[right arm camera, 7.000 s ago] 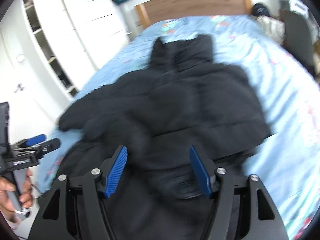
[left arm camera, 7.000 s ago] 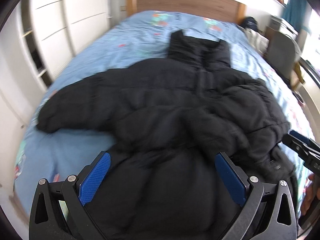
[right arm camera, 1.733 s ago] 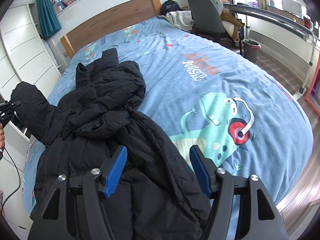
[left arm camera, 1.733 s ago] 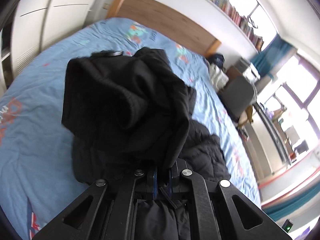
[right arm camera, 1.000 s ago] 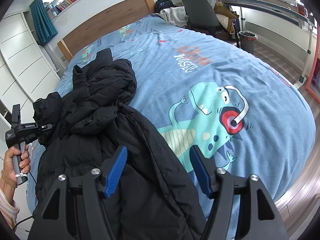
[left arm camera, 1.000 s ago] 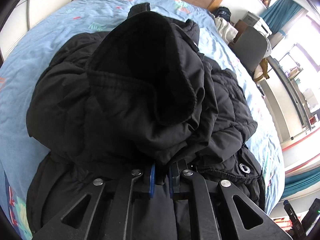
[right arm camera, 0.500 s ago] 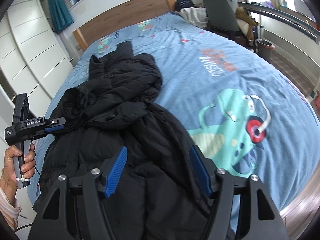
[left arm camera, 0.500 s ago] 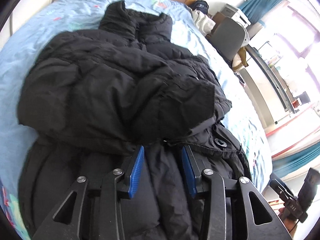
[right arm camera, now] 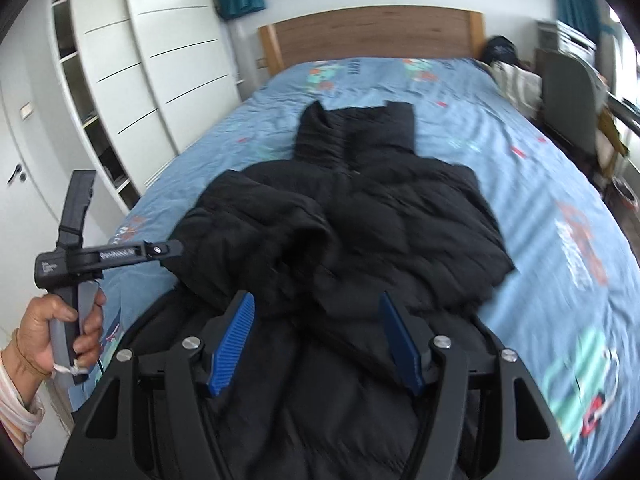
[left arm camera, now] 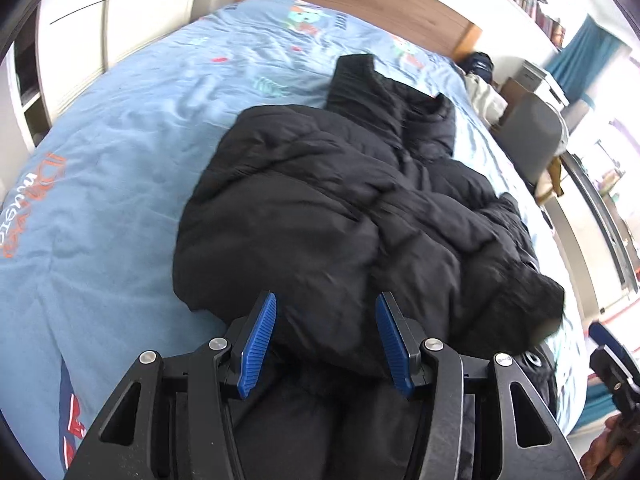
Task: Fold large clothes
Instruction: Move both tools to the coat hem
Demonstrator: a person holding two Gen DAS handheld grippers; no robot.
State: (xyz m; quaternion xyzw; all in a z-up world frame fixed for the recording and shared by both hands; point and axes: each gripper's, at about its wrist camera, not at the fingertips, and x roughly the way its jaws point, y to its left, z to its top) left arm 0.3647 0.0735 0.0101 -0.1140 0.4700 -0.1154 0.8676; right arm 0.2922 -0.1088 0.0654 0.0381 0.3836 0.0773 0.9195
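A black puffer jacket (left arm camera: pixel 360 208) lies on the blue bed (left arm camera: pixel 120 160), collar (right arm camera: pixel 356 132) toward the headboard, both sleeves folded in over its front. My left gripper (left arm camera: pixel 326 340) hovers over the jacket's lower left part. Its jaws are opening, with only the fabric below them and nothing pinched. In the right wrist view the left gripper (right arm camera: pixel 164 249) shows at the jacket's left edge, held by a hand (right arm camera: pixel 60 328). My right gripper (right arm camera: pixel 318 340) stands open above the jacket's hem, holding nothing. It also shows as a dark shape (left arm camera: pixel 612 364) at the far right of the left wrist view.
White wardrobe doors and shelves (right arm camera: pixel 160 60) run along the bed's left side. A wooden headboard (right arm camera: pixel 368 36) closes the far end. A grey chair (right arm camera: pixel 568 88) and a heap of clothes (right arm camera: pixel 512 76) stand at the bed's far right. Bare sheet lies on both sides of the jacket.
My left gripper let go of the sleeve, opened its jaws and drew back toward the hem. The sleeve now lies across the jacket. The right gripper swung left to face the jacket's middle.
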